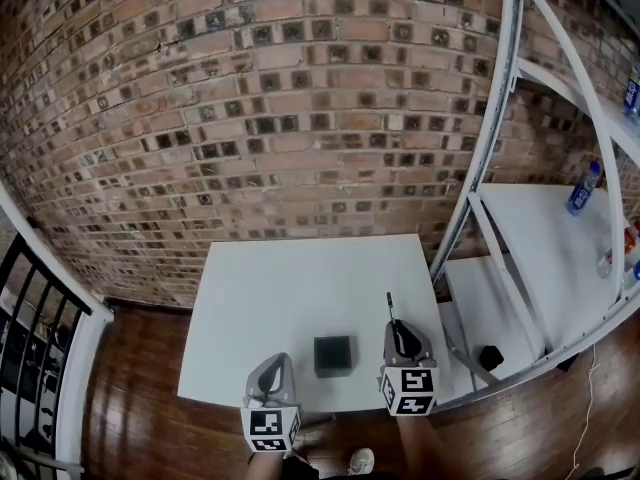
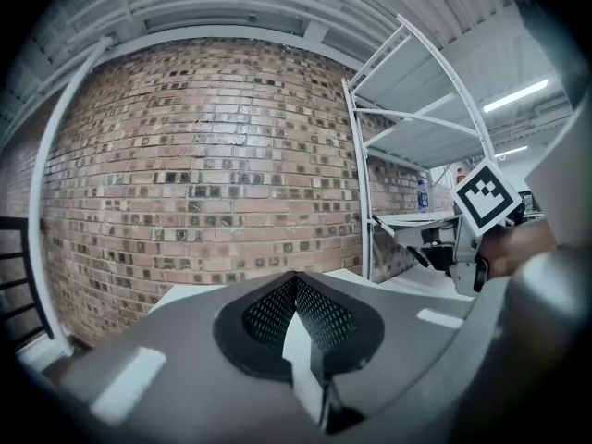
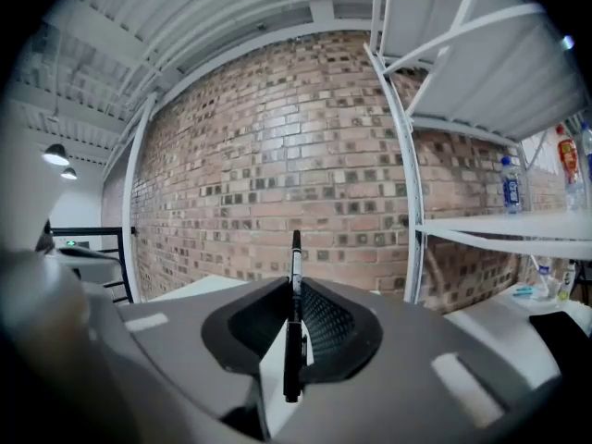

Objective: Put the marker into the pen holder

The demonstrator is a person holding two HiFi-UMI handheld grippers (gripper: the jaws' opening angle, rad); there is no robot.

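**Marker (image 3: 294, 276) held in right gripper (image 1: 397, 330); pen holder (image 1: 332, 355) just to its left**

Right gripper: closed on the marker, with both pads pinching the barrel. Grip looks firm in the right gripper view. No part of the marker touches the tabletop (image 1: 300, 278).

Marker axis: runs along the jaws. Dark tip projects past the jaw ends, away from the person and toward the brick wall (image 1: 250, 118). Rear end sits low between the pads. Appears in the head view as a thin dark line ahead of the gripper.

Left gripper (image 1: 273, 364): jaws together at the tips, nothing between them. Hangs at the near edge of the tabletop, idle.

Pen holder: small dark square box, upright on the tabletop near its front edge, mouth facing up. Stands between the two grippers and close to both, beside the right gripper on its left. Lies nearer the person than the marker tip does.

Contents of holder: nothing seen standing out above the rim. Interior too dark to confirm as empty.

Other containers: white shelf rack (image 1: 520, 228) at right, carrying a bottle (image 1: 585, 188); no bearing on the task.

Assessment: marker secured, insertion not yet done. Coming move judged to belong to the right gripper: leftward and slightly back, with the marker tilted toward vertical so one end points down into the mouth. Main risk judged to be catching the rim and tipping the light box.
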